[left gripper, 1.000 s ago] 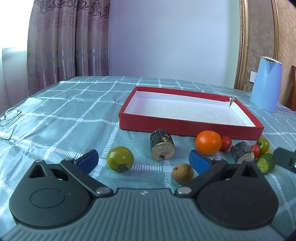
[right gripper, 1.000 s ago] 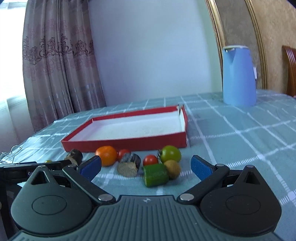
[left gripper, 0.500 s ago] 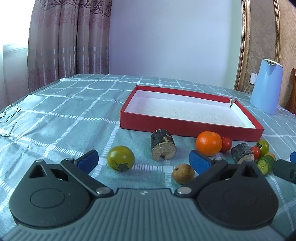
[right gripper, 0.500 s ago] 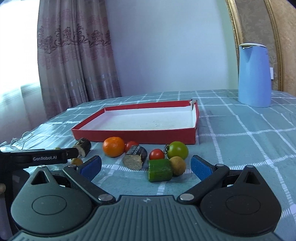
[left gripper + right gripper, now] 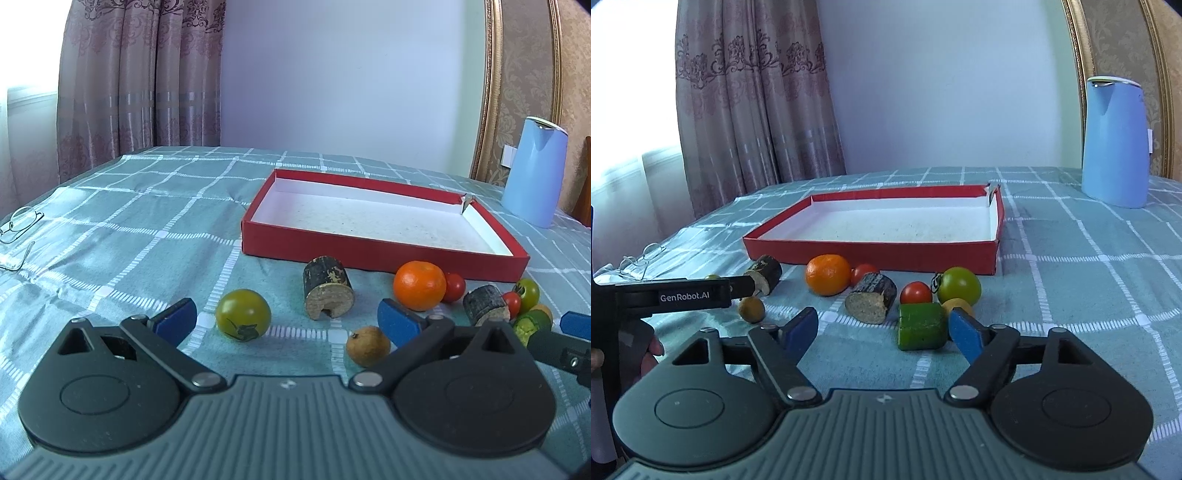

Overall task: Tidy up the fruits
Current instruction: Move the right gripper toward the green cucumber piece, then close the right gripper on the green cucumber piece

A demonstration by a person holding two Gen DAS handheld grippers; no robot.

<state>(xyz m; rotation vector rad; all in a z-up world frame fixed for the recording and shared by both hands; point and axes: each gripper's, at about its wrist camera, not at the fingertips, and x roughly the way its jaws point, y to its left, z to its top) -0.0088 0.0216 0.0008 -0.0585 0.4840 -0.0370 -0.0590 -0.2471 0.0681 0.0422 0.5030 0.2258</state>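
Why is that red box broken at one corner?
The red box has a torn far corner: its white lining sticks up there. Also odd: two bark-covered log pieces lie among the fruit.

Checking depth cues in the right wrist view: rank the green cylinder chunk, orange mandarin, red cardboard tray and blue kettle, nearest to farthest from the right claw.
1. Green cylinder chunk, just ahead, beside the right finger.
2. Orange mandarin, ahead-left.
3. Red cardboard tray, centre, behind the fruit.
4. Blue kettle, far right.
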